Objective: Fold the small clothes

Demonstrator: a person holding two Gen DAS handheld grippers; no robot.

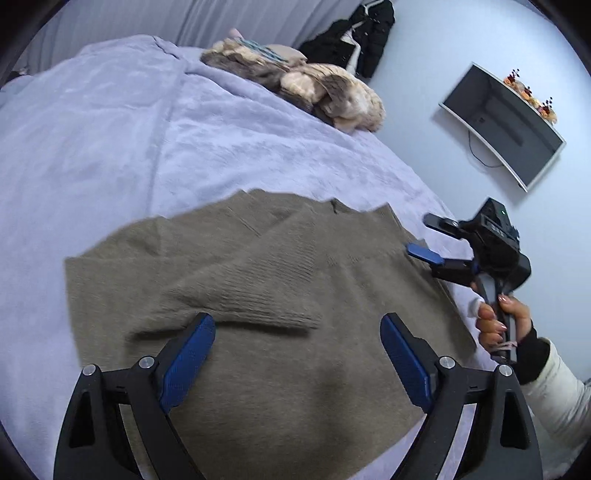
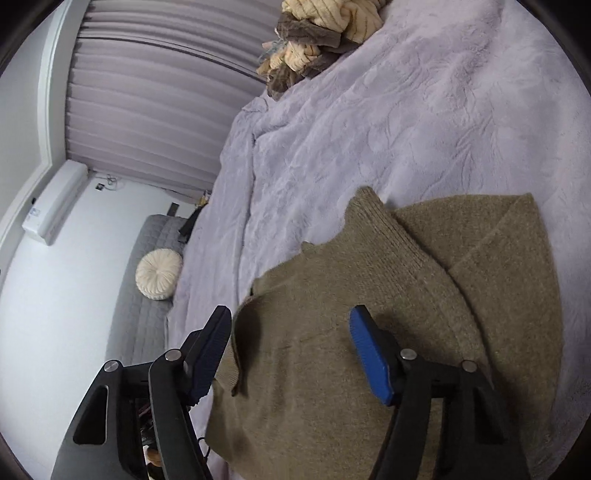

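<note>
An olive-brown knit sweater (image 1: 258,258) lies partly folded on the lavender blanket (image 1: 110,147), its sleeves laid across the body. My left gripper (image 1: 299,321) hovers over its near half, blue pads wide apart with nothing between them. My right gripper (image 1: 424,236), held by a person's hand (image 1: 495,321), stands open at the sweater's right edge. In the right wrist view the right gripper (image 2: 291,312) is open above the sweater (image 2: 461,258). One finger is off the edge over the blanket (image 2: 369,129) and the other over the knit. Neither pad presses the cloth.
A heap of cream and brown clothes (image 1: 295,81) (image 2: 325,33) lies at the far end of the bed. A black jacket (image 1: 354,40) and a screen (image 1: 506,125) are on the wall. Beside the bed, a round cushion (image 2: 159,273) rests on a grey bench (image 2: 144,325).
</note>
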